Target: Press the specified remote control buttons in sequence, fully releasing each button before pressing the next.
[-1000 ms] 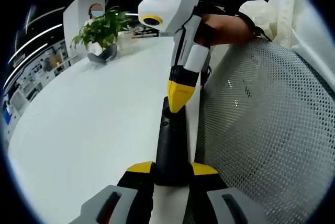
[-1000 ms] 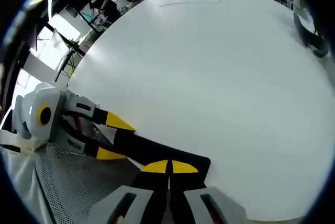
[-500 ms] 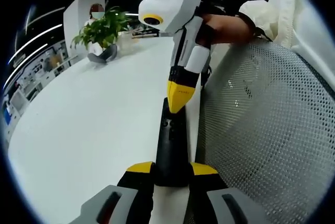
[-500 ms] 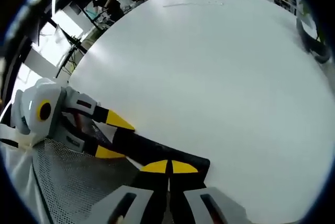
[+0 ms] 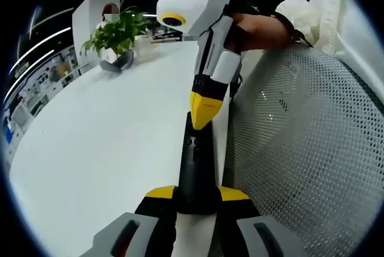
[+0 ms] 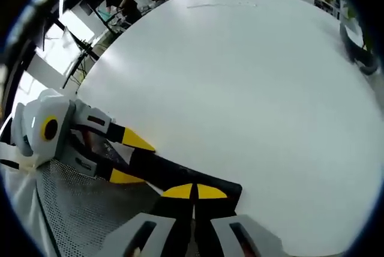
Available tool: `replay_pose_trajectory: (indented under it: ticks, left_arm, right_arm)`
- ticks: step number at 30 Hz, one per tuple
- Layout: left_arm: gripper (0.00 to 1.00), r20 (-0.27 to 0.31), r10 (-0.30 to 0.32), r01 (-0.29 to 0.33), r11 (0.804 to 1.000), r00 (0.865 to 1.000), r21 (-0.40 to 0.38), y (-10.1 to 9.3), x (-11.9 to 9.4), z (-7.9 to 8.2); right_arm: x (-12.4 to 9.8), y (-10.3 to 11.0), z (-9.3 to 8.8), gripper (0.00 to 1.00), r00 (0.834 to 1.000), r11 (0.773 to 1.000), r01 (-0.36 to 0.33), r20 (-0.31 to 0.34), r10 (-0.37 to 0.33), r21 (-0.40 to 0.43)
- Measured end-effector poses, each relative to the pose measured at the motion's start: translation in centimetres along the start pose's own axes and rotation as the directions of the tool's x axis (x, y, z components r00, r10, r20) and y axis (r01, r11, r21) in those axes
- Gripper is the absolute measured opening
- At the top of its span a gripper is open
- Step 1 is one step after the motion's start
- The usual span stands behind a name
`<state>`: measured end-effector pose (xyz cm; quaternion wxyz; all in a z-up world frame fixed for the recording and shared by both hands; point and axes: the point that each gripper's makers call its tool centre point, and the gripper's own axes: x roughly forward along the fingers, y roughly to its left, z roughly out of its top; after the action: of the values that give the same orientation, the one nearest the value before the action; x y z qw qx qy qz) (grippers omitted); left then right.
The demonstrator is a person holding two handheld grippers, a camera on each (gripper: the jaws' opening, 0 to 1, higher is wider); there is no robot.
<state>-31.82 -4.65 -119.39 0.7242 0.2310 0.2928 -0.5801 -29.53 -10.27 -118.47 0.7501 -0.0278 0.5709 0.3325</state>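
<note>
A black remote control [image 5: 196, 164] lies lengthwise at the edge of the white table [image 5: 102, 143]. My left gripper [image 5: 197, 193] is shut on its near end, one yellow tip on each side. My right gripper [image 5: 203, 113] comes down from above, jaws together. Its yellow point rests at the buttons on the remote's far part. In the right gripper view, the remote [image 6: 174, 175] runs from the left gripper [image 6: 129, 160] to just under my shut right gripper [image 6: 195, 191]. The buttons under the tip are hidden.
A white mesh chair back [image 5: 300, 149] stands close on the right of the remote. A potted plant [image 5: 117, 29] and a grey curved object [image 5: 120, 62] sit at the table's far end. A person's sleeve [image 5: 342, 17] is above the mesh. A dark curved object [image 6: 360, 53] lies at the table's far side.
The right gripper has risen and shifted slightly left in the left gripper view, its tip still at the remote's far part. The left gripper's hold on the remote is unchanged.
</note>
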Motion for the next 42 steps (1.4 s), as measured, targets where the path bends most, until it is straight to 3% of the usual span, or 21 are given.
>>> replay_pose_trajectory:
  ticks: [10, 16, 24, 42]
  left_arm:
    - [0.25, -0.004, -0.008, 0.008, 1.0, 1.0, 0.021, -0.1, 0.1, 0.2]
    - [0.25, -0.001, -0.011, 0.011, 1.0, 1.0, 0.025, -0.1, 0.2, 0.2]
    - [0.25, 0.003, -0.01, 0.01, 1.0, 1.0, 0.024, 0.0, 0.2, 0.2]
    - [0.25, 0.005, -0.012, 0.012, 0.999, 1.0, 0.032, 0.0, 0.1, 0.2]
  right_arm:
    - [0.1, 1.2, 1.1, 0.0, 0.997, 0.996, -0.043, 0.06, 0.048, -0.075]
    - [0.6, 1.0, 0.9, 0.0, 0.999, 0.992, -0.019, 0.045, 0.025, -0.127]
    - [1.1, 1.9, 0.8, 0.0, 0.998, 0.984, -0.054, 0.031, 0.06, -0.167]
    - [1.1, 1.6, 0.9, 0.0, 0.995, 0.996, -0.085, 0.058, 0.085, -0.015]
